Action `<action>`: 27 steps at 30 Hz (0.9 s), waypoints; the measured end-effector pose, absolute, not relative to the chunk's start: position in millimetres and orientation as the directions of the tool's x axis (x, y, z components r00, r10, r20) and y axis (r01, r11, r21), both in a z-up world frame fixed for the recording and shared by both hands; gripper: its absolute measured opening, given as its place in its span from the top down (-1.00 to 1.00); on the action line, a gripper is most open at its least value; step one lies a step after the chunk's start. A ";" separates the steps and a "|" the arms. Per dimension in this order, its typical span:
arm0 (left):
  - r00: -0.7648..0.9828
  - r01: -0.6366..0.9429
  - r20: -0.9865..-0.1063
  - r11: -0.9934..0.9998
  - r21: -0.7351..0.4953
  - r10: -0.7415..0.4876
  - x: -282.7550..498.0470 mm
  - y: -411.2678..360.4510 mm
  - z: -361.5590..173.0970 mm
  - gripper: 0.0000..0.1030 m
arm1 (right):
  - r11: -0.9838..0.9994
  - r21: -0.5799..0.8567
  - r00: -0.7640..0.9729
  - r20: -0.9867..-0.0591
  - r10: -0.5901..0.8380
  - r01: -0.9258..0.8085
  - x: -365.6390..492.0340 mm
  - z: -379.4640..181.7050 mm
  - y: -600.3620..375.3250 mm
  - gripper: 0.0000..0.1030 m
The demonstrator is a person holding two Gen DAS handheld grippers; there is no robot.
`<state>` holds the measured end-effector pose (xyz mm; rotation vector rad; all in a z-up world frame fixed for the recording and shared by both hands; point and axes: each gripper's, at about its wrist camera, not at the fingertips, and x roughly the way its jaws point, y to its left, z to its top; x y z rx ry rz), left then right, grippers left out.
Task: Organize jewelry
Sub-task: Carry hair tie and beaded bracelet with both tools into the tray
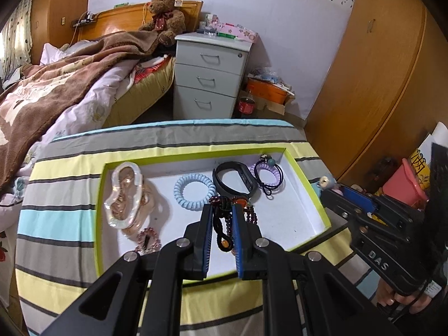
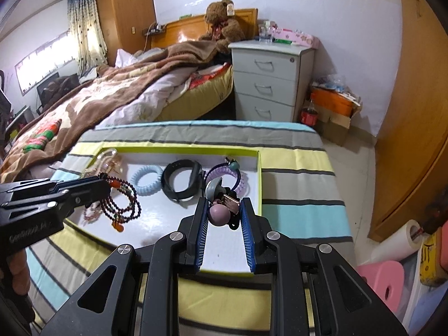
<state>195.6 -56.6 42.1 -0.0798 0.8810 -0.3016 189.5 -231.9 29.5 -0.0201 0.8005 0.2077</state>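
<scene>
We hold our left gripper [image 1: 221, 210] closed on a dark bead bracelet [image 1: 224, 224], whose loops and orange beads hang between the blue pads above the near part of the white tray [image 1: 294, 204]. From the right wrist view the same bracelet dangles below the left gripper's tip over the tray's near left part.

Our right gripper [image 2: 224, 204] is clamped on a hair tie with round charms [image 2: 221, 210]: a mauve ball, a grey half-dome and a small rose-gold tag are bunched between its pads, above the near right part of the tray. In the left wrist view this gripper sits just beyond the tray's right edge, with a hand [image 1: 406, 299] on its grip.

The tray has a lime-green rim and lies on a striped cloth [image 1: 70, 218] covering the table. Near its near left corner rests a small pink bead bracelet [image 1: 147, 240]. Along the left edge lies a clear wavy bangle [image 1: 123, 193] over a pale pink piece. Toward the middle is a light blue spiral hair tie [image 1: 193, 191]. Behind it, nearer the far edge, stands a black wristband [image 1: 235, 179], and by the far right corner a lilac spiral hair tie [image 1: 268, 173] with a dark elastic loop.

Beyond the table stand a white drawer cabinet [image 1: 210, 81], a bed with a brown blanket [image 1: 56, 89], and a teddy bear [image 1: 165, 14] against the headboard.
</scene>
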 end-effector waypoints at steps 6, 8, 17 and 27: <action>0.559 0.214 -0.777 0.955 -0.205 -0.291 208.6 -59.5 20.3 0.72 | 0.978 0.064 0.640 -0.747 0.179 -0.199 203.1 10.0 -230.9 0.54; 0.550 0.207 -0.785 0.957 -0.202 -0.284 211.1 -58.8 14.2 0.72 | 0.978 0.063 0.634 -0.752 0.178 -0.200 204.6 6.1 -230.3 0.54; 0.531 0.187 -0.806 0.964 -0.189 -0.261 216.2 -57.4 0.2 0.72 | 0.977 0.037 0.614 -0.773 0.161 -0.209 209.5 -4.9 -226.1 0.54; 0.505 0.138 -0.831 0.972 -0.189 -0.234 216.1 -48.4 -13.9 0.70 | 0.974 0.014 0.595 -0.789 0.150 -0.227 210.5 -13.2 -219.0 0.53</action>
